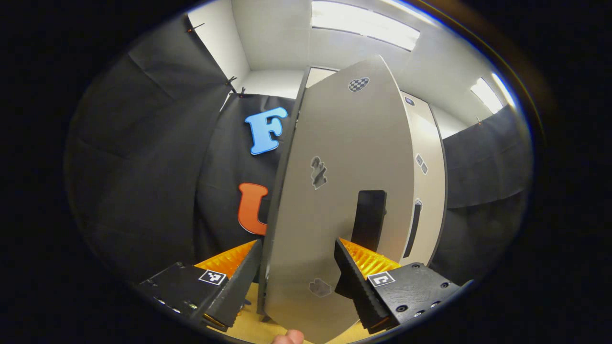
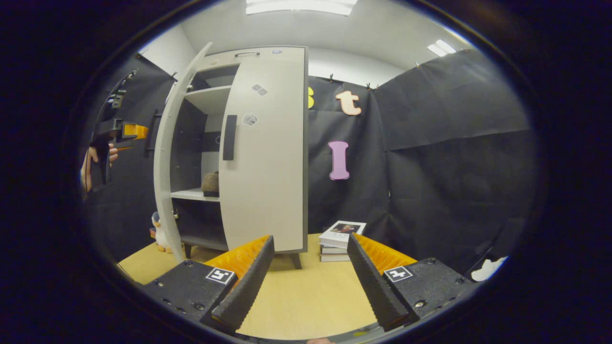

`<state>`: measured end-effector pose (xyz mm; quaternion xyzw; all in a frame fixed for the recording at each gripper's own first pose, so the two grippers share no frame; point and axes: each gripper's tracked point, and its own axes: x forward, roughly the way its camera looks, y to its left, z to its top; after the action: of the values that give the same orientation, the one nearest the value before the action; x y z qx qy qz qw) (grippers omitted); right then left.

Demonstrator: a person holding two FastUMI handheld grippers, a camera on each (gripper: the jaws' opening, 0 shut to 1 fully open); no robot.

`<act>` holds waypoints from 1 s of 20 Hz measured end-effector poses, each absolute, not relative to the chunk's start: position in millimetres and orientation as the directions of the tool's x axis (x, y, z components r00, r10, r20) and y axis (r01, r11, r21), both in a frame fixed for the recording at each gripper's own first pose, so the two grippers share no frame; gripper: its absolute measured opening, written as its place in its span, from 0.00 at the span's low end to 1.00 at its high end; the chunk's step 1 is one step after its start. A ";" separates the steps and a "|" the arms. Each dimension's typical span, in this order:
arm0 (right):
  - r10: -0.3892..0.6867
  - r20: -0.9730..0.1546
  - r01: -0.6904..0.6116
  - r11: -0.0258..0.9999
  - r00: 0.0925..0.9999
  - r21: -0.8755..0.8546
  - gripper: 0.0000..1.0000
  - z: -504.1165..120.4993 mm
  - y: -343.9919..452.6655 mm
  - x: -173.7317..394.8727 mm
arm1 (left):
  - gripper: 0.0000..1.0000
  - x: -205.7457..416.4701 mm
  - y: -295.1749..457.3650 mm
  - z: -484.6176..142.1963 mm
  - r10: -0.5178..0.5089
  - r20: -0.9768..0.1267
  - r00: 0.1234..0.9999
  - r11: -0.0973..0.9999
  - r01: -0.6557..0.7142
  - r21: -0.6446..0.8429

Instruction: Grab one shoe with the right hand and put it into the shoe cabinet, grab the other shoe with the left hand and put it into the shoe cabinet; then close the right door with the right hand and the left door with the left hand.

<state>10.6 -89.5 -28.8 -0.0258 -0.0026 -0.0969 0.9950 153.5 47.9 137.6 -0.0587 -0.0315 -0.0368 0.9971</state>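
Grey wooden left door [image 1: 330, 191] of the tall shoe cabinet [image 2: 267, 143] stands half open, edge-on between the wide-open, empty left tongs [image 1: 297, 267]. Right tongs [image 2: 311, 282] are open and empty too, well back from the shut right door [image 2: 265, 162].

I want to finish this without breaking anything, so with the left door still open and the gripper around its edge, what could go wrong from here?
1. The left gripper straddles the left door edge with its jaws open, so it could slip off mid-swing.
2. The right door looks already shut; a hard push may slam the left door against it.
3. The shoe sits near the shelf front and might block the door.
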 end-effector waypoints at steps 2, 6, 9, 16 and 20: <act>-0.205 0.008 0.205 0.977 0.979 -0.057 0.94 -29.8 -92.7 8.4 | 0.92 165.8 27.8 133.5 -0.094 0.067 0.993 0.988 0.101 -0.113; -0.219 -0.001 0.219 0.975 0.976 -0.044 0.99 -32.9 -104.0 0.0 | 0.92 176.6 17.5 135.0 -0.073 0.087 0.993 0.995 0.078 -0.054; -0.222 0.002 0.222 0.974 0.975 -0.041 0.99 -31.7 -106.4 1.4 | 0.92 166.2 17.0 141.1 -0.073 0.109 0.991 0.996 0.077 -0.034; -0.181 0.017 0.181 0.983 0.983 -0.021 0.94 -21.1 -94.0 8.4 | 0.93 108.8 1.3 135.6 -0.118 0.090 0.989 0.992 0.122 -0.037; -0.135 0.013 0.135 0.990 0.991 -0.031 0.98 -22.5 -76.6 11.5 | 0.93 72.4 -20.2 104.6 -0.132 0.048 0.990 0.990 0.134 -0.031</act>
<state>11.5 -76.6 -22.5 -0.0160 -0.0055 -0.0677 0.9976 72.4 -20.2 104.6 -0.0173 -0.0231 -0.0668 0.9973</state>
